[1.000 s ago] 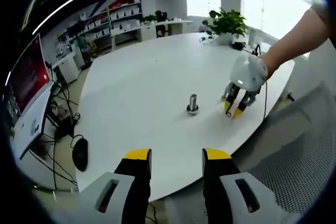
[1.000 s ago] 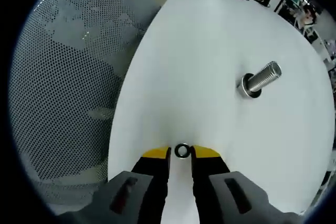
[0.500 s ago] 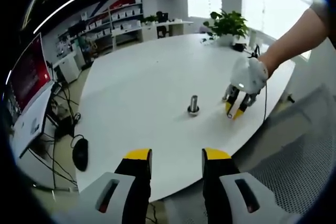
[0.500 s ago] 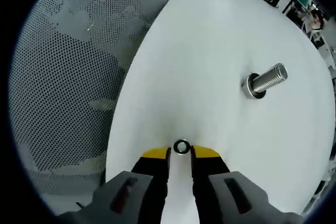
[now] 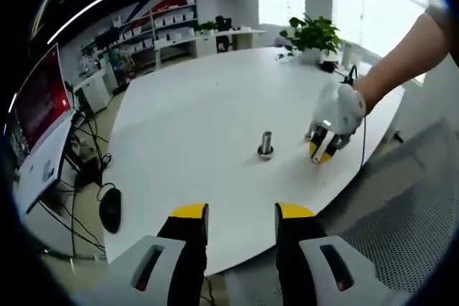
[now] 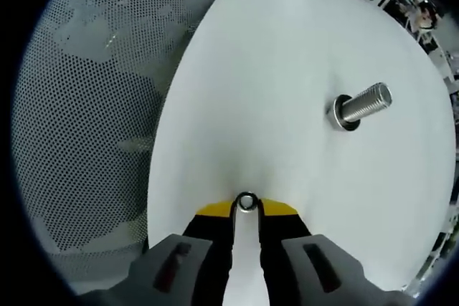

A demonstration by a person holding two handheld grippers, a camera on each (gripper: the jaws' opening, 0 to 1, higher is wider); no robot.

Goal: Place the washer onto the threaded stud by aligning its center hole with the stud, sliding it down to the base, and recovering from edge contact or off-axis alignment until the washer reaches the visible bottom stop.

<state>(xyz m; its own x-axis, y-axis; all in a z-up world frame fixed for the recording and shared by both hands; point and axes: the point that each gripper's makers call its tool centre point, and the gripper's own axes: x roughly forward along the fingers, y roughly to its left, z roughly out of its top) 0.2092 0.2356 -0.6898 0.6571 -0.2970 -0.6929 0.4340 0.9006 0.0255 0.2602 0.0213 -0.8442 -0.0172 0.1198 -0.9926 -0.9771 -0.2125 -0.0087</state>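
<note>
A small steel washer lies on the white table, pinched between the yellow tips of my right gripper, which is shut on it. The threaded stud stands on its base further along the table, up and to the right of the washer, well apart from it. In the left gripper view the stud rises upright near the table's middle. The right gripper, held by a person's hand, points down at the table just to its right. My left gripper hangs open off the near table edge, holding nothing.
A grey mesh chair back stands close beside the table edge, left of the right gripper. A potted plant sits at the far end of the table. A red-screened monitor and cables are on the left.
The right gripper's jaws have drawn in a little onto the washer, and its view has shifted slightly. The left gripper has stayed nearly still.
</note>
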